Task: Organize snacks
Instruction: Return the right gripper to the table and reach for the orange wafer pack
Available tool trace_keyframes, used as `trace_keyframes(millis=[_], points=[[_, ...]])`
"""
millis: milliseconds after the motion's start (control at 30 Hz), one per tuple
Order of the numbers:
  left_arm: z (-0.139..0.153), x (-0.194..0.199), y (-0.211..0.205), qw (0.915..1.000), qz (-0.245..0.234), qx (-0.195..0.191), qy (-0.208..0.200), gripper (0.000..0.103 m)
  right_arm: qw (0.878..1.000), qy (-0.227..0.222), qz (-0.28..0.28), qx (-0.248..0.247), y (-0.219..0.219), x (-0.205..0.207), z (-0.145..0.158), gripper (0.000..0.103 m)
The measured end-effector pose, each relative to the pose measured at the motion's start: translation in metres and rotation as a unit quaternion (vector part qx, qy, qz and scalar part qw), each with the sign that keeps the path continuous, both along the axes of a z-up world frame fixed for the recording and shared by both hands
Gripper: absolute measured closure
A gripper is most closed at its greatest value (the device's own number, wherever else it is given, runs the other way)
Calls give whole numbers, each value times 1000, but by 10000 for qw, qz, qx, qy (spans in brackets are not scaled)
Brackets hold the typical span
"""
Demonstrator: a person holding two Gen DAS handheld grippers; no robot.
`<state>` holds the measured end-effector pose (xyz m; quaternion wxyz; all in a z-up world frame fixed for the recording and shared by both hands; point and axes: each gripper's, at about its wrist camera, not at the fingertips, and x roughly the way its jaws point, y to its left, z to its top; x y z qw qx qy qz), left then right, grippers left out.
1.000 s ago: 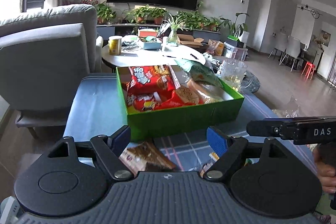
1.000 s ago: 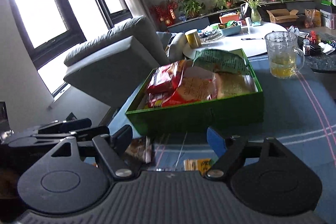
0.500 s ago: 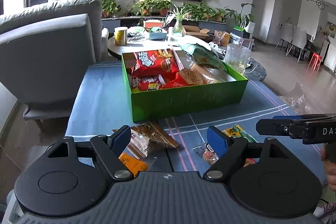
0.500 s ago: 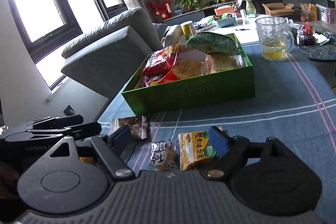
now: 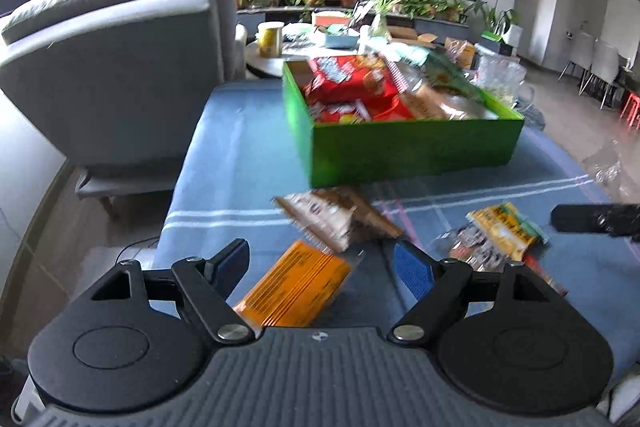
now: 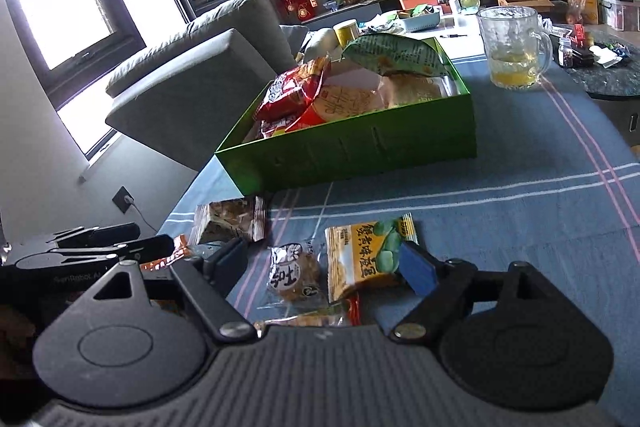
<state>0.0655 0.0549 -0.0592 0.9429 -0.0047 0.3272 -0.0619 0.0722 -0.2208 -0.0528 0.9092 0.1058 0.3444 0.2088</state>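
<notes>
Left wrist view is showing the left gripper (image 5: 320, 261) hanging wide open, empty, over a flat orange foil packet (image 5: 294, 287) lying near the far green cardboard box (image 5: 412, 151); picking it up is needing a descent and squeeze.

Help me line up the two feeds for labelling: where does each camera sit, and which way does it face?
Left wrist: rides the left gripper, looking down past an orange packet toward the green box; the right gripper's tip shows at right.
Right wrist: rides the right gripper, over a yellow packet; the left gripper shows at left.
Shared: green box, brown packet, blue tablecloth.
</notes>
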Motion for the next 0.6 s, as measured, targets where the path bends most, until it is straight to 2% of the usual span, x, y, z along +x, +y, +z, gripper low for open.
trace_keyframes(millis=[233, 500, 567, 600], points=[[-14, 0, 9, 9997, 70, 126, 192, 26, 9999, 101, -25, -35, 0, 0, -4, 44], [-32, 16, 7, 9989, 55, -43, 460, 26, 9998, 156, -34, -91, 3, 0, -5, 44], [-35, 15, 9, 9987, 64, -102, 498, 29, 9998, 159, -57, -138, 3, 1, -6, 44], [-36, 16, 10, 9984, 70, -126, 539, 37, 9997, 161, -79, -165, 4, 2, -7, 44]])
